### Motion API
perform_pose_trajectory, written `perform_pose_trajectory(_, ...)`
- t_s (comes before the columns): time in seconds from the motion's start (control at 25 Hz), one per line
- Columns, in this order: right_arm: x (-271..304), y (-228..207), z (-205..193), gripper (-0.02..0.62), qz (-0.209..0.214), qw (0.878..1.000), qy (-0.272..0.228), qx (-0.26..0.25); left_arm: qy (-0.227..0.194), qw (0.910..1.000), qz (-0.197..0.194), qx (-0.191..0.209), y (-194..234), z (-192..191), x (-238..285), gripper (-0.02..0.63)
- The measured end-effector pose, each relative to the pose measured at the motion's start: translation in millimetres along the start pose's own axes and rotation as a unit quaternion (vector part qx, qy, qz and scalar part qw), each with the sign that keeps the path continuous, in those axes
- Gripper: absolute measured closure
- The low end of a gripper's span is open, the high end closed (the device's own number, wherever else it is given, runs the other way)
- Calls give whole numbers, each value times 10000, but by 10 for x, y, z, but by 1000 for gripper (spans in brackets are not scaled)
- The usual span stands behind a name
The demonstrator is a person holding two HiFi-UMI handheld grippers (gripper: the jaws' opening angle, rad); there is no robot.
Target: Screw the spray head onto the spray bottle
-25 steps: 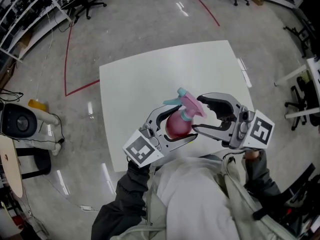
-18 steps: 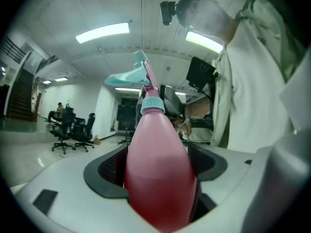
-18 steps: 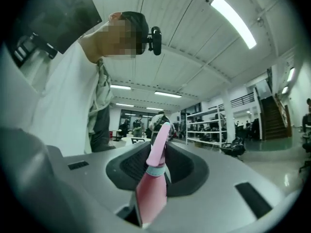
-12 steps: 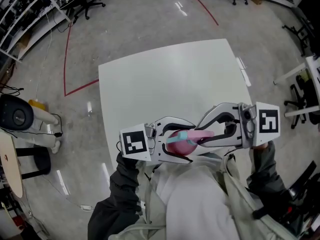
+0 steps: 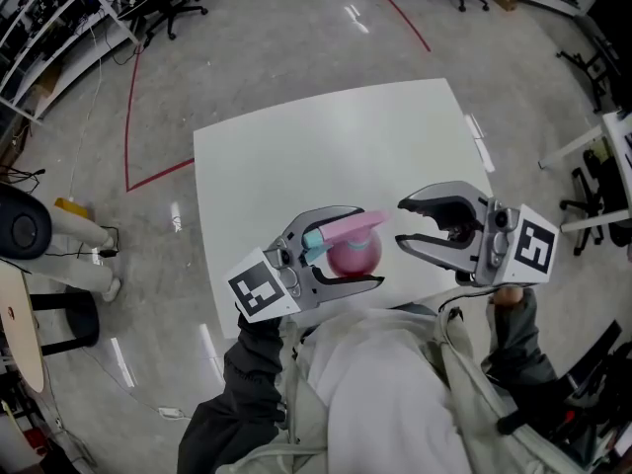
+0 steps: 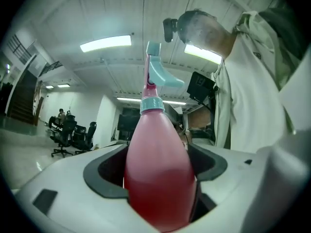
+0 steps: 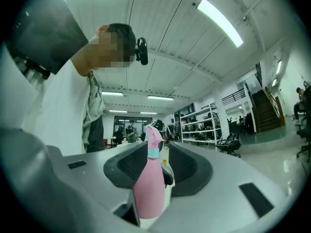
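A pink-red spray bottle (image 5: 353, 255) with a teal collar is held above the white table (image 5: 296, 156), near its front edge. My left gripper (image 5: 367, 250) is shut on its body, which fills the jaws in the left gripper view (image 6: 158, 178). The pink and teal spray head (image 5: 344, 227) sits on the neck (image 6: 156, 76), its nozzle pointing right. My right gripper (image 5: 403, 225) stands just right of the nozzle, its jaws opening. The pink spray head (image 7: 148, 183) shows between them with a gap on each side.
The table stands on a grey floor marked with a red tape line (image 5: 130, 117). Office chairs (image 5: 173, 3) and white shelving (image 5: 49, 28) are at the back left. A black round device (image 5: 22, 230) sits at the left, another table's edge (image 5: 617, 131) at the right.
Half a second ago the right gripper was closed around the spray head, close to my body. It has since let go and drawn off to the right, while the bottle moved up and forward.
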State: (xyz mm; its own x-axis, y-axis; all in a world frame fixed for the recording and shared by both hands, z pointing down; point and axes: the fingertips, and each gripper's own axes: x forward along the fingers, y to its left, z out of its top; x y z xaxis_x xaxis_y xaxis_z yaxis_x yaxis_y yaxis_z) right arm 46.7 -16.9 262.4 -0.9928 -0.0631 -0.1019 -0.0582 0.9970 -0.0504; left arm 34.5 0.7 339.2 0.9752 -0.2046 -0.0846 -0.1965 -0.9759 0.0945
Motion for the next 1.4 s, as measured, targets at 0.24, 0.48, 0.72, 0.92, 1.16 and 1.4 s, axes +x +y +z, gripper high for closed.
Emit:
perform_pose_trajectory(0.24,65,-66,13,541,-21,9998,-175,56,411,9964,-239,701,-124,-34,92,210)
perform_pose_trajectory(0.48,203,-161,-154,561,-339,9985,332,-257,590,9933,-35,998,-114,-55,178,210)
perform_pose_trajectory(0.72,-139,-380,-147,558,-1351,9889,-591,166,247,9928,1114,378,216,-145,43,210)
perform_pose_trajectory(0.92,15,-117,54,430,-918,9948,-424,75,-65,9884,1520,-1,393,-34,-30,210)
perform_pose_trajectory(1.16,-60,15,-37,426,-1091,9939,-85,-142,-90,9848,1734,54,446,-37,-75,210)
perform_pose_trajectory(1.4,70,-54,-134,431,-869,9946,298,-485,-51,9949,1006,110,175,-29,63,210)
